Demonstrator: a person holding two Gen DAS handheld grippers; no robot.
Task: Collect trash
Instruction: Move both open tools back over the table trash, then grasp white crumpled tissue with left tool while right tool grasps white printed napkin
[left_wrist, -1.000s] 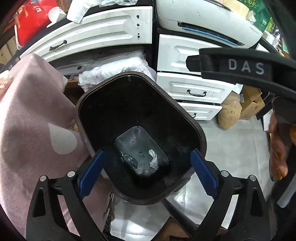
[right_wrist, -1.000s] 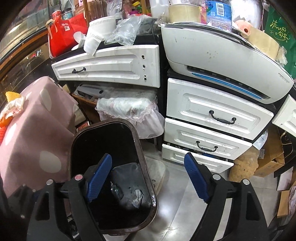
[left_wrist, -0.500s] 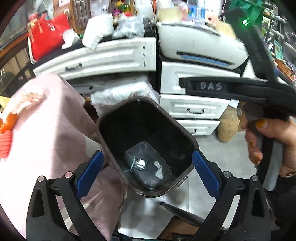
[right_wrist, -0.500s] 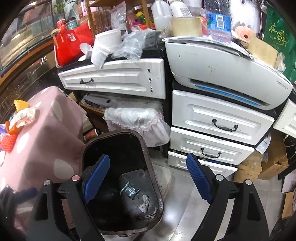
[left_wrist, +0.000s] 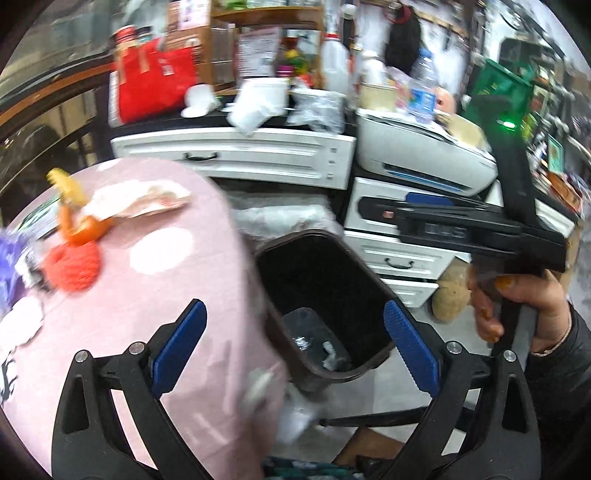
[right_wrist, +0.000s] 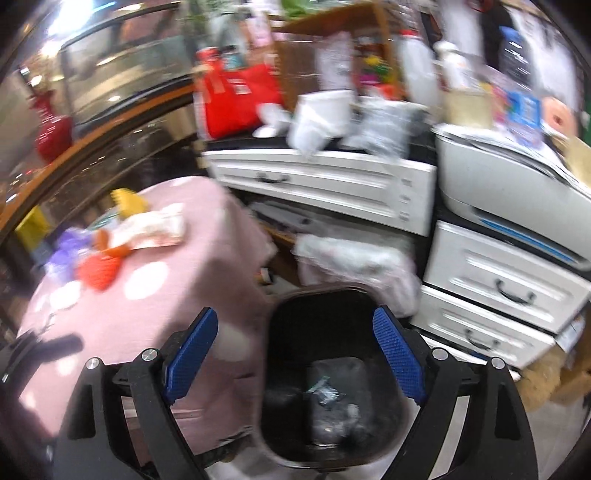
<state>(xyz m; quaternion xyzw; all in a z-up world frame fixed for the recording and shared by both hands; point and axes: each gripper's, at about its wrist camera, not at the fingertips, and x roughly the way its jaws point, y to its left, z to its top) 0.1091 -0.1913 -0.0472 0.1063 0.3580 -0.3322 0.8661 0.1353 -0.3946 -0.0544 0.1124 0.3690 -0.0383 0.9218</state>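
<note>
A dark brown trash bin (left_wrist: 328, 280) stands on the floor beside a table with a pink dotted cloth (left_wrist: 147, 295); it also shows in the right wrist view (right_wrist: 332, 373). Crumpled wrappers (left_wrist: 317, 347) lie at its bottom. On the table lie an orange peel (left_wrist: 79, 232), a red knitted piece (left_wrist: 74, 266) and a white wrapper (left_wrist: 140, 203). My left gripper (left_wrist: 293, 345) is open and empty above the table edge and bin. My right gripper (right_wrist: 295, 356) is open and empty above the bin; its body (left_wrist: 472, 229) shows in the left wrist view.
White drawer cabinets (left_wrist: 236, 158) and a white printer (left_wrist: 424, 162) stand behind the bin, topped with clutter and a red bag (left_wrist: 155, 85). A plastic-wrapped bundle (right_wrist: 354, 262) sits under the cabinet. Purple items (right_wrist: 66, 247) lie at the table's left.
Both grippers have risen and swung left, away from the bin's inside; the pink table top with its trash has come into view. Both stay open and empty.
</note>
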